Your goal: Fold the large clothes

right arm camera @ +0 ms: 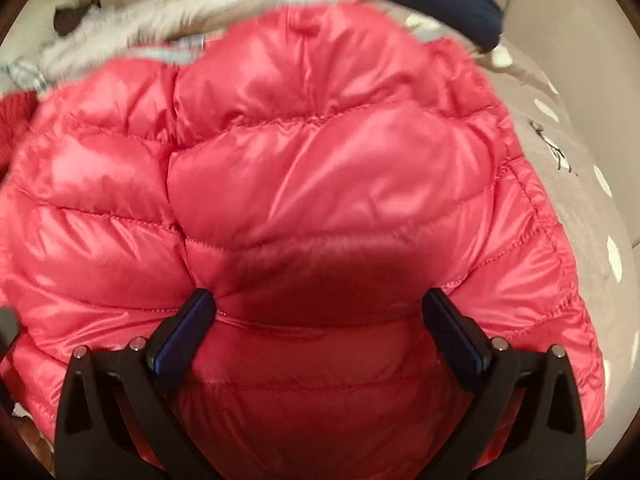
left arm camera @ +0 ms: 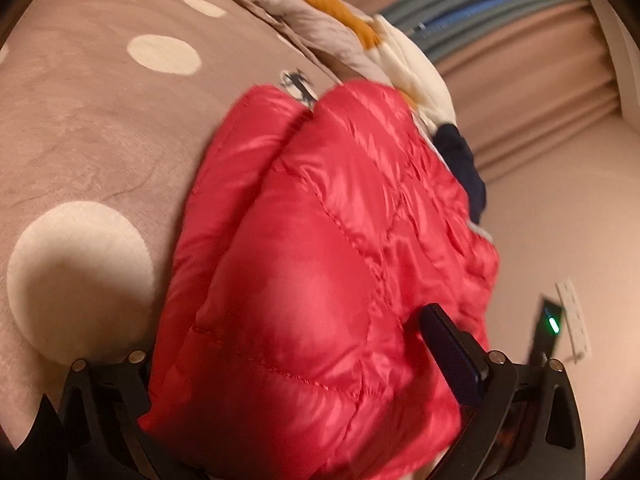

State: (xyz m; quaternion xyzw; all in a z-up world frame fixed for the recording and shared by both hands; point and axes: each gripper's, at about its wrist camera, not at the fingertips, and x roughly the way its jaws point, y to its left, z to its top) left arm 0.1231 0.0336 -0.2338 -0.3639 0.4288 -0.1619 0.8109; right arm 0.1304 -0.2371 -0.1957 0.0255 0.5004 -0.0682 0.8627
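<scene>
the red jacket (right arm camera: 304, 184) lies puffed on the dotted blanket (left arm camera: 100, 120) of the bed, near its edge, with a pile of clothes (left arm camera: 360, 32) behind. the right claw (right arm camera: 320, 316) is spread wide, fingers resting on the padding. the left claw (left arm camera: 280, 360) has jacket bulging between its fingers; i cannot tell if it pinches. the slick, springy fabric could slip free or puff open, or slide off the edge. no containers in view.
</scene>
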